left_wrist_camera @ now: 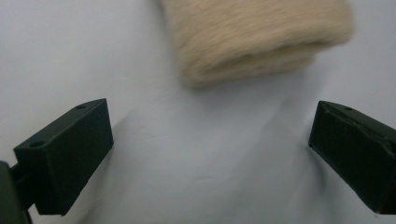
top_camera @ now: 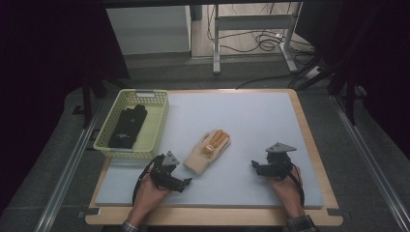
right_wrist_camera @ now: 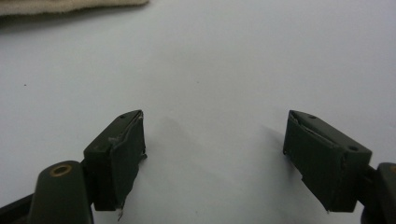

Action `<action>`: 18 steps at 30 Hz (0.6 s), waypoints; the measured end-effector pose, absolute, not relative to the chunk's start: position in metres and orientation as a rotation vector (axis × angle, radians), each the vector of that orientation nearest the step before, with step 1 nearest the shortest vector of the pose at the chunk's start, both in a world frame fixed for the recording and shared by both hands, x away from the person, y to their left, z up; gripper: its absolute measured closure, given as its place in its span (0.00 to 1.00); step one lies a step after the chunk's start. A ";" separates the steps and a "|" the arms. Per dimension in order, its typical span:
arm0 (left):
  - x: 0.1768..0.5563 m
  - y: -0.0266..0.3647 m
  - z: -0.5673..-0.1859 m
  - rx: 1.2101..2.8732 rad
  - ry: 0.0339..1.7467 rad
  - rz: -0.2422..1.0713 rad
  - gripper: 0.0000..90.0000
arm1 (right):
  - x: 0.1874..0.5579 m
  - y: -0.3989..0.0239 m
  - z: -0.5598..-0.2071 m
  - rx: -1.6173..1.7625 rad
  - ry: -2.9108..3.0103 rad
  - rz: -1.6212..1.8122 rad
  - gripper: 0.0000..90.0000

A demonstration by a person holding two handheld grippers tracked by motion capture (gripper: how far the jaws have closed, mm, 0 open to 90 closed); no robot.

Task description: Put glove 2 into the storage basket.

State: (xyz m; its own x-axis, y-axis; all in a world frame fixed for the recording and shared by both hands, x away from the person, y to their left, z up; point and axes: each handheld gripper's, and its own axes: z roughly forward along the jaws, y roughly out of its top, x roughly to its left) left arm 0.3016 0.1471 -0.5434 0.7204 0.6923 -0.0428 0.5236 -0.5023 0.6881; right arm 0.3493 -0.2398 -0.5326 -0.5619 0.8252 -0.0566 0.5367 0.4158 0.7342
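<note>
A wooden table is covered by a pale grey foam mat. At the mat's left edge a yellow-green plastic basket is set, and a black glove is laid inside it. Near the middle of the mat a cream knitted glove is spread flat, with orange patches on its fingers and its cuff turned toward the person. The left gripper is held low over the mat just beside that cuff; in the left gripper view its jaws are seen spread wide, nothing between them, with the cream cuff close ahead. The right gripper is held over bare mat, well apart from the cream glove, and its jaws are likewise seen spread wide and empty in the right gripper view.
</note>
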 end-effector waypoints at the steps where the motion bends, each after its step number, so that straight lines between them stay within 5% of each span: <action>1: 0.302 0.144 -0.540 2.224 0.910 0.314 0.00 | 0.349 -0.240 -0.533 1.162 2.264 0.952 0.23; 18: 0.359 0.084 -0.506 2.267 0.940 0.288 0.00 | 0.349 -0.240 -0.533 1.160 2.260 0.949 0.22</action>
